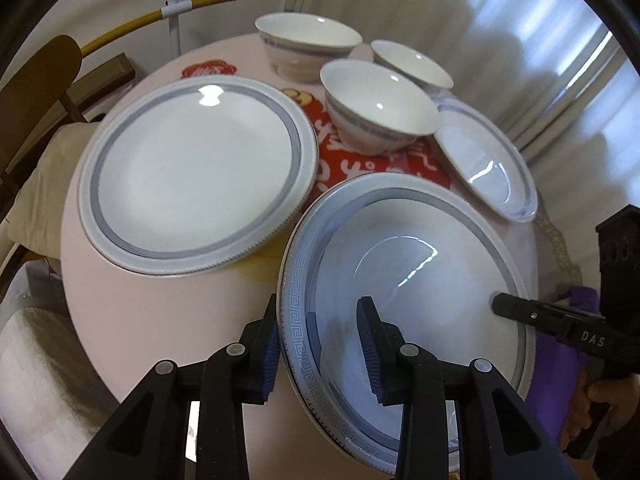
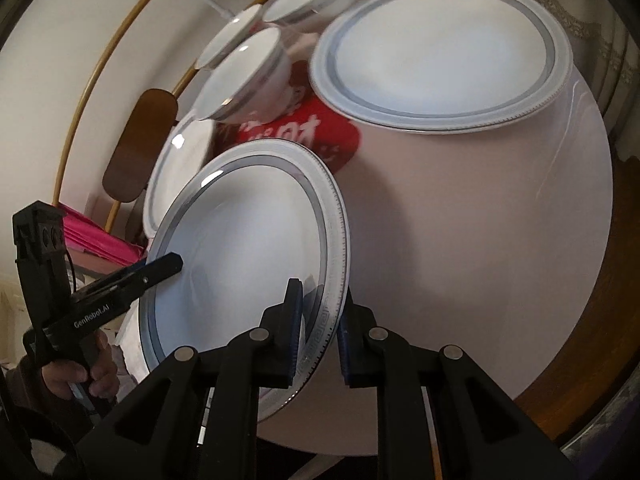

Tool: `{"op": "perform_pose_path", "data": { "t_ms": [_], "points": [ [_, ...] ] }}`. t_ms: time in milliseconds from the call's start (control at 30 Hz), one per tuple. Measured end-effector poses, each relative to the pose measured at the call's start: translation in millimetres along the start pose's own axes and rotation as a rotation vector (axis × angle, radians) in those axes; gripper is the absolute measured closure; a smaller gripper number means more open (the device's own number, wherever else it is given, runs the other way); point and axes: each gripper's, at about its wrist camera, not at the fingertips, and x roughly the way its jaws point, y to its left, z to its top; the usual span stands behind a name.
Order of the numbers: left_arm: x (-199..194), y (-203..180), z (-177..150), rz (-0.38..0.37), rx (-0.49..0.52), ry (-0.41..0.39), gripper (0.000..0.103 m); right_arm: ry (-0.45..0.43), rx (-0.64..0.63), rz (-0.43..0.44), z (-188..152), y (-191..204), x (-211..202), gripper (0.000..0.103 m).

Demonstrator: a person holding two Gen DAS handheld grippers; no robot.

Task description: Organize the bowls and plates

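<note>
A large white plate with a grey band [image 1: 420, 264] is held tilted above the round table by both grippers. My left gripper [image 1: 320, 344] is shut on its near rim; in the right wrist view it clamps the plate's left edge [image 2: 160, 268]. My right gripper [image 2: 320, 328] is shut on the plate's [image 2: 248, 248] near rim; in the left wrist view it grips the right edge [image 1: 504, 304]. A second big plate [image 1: 196, 172] lies flat on the table [image 2: 440, 52]. Three white bowls [image 1: 308, 46] [image 1: 376, 106] [image 1: 412, 64] stand at the back. A smaller plate [image 1: 488, 160] lies at the right.
The round table [image 1: 160, 312] has a pale pink top with a red printed mat [image 1: 384, 160] in the middle. A wooden chair back [image 1: 36, 80] and a yellow hoop on a white stand [image 1: 172, 8] are beyond the table's left side.
</note>
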Motion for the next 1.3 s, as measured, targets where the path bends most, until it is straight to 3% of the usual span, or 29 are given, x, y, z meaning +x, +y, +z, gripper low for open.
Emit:
{"op": "perform_pose_path", "data": {
  "t_ms": [667, 933, 1300],
  "points": [
    [-61, 106, 17, 0.041, -0.061, -0.107, 0.071, -0.031, -0.054, 0.046, 17, 111, 61, 0.087],
    [-48, 135, 42, 0.053, -0.063, -0.109, 0.071, -0.037, -0.052, 0.015, 31, 128, 83, 0.085],
    [-9, 144, 74, 0.050, -0.054, -0.082, 0.071, -0.041, 0.000, -0.059, 35, 131, 92, 0.083]
  ]
}}
